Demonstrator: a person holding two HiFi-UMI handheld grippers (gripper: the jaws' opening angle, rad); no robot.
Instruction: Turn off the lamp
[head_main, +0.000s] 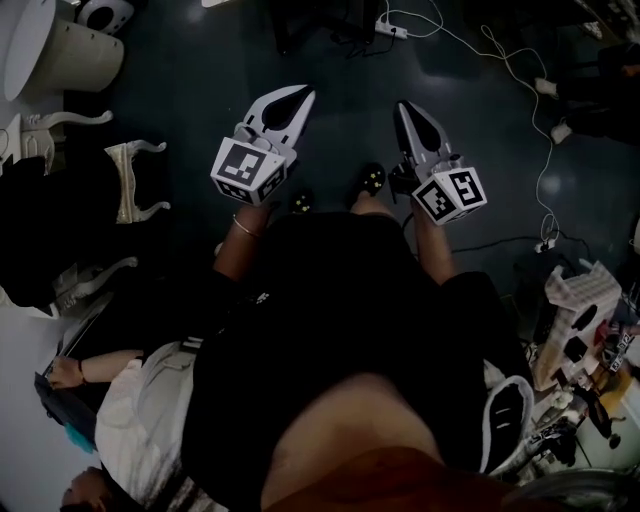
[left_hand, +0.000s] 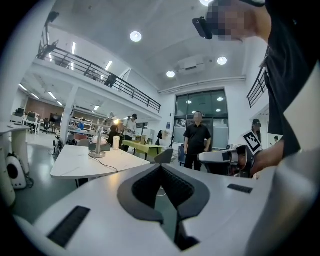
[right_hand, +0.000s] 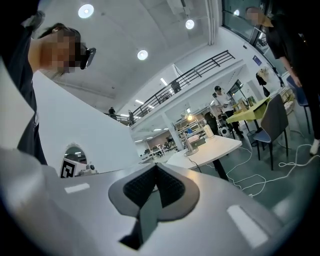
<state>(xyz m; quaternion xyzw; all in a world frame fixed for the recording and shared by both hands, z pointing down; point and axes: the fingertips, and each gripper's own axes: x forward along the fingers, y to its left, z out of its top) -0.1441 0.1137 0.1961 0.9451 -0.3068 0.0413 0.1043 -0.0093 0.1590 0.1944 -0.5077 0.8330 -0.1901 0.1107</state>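
The white plastic left gripper (left_hand: 161, 167) and the white plastic right gripper (right_hand: 156, 166) are both clenched, ribbed dark-grey pads pressed tip to tip on nothing. Well beyond the fingertips, the slim silver metal desk lamp (right_hand: 191, 145) stands glowing on a smooth white table (right_hand: 220, 147). Only the head view shows the dark floor (head_main: 200, 100) under the fingers, with white cables (head_main: 520, 80).

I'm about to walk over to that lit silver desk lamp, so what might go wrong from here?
White cables loop across the floor beside the white table: a trip hazard. The silver desk lamp's dark cord trails over the tabletop; reaching in could snag it and drag the lamp.
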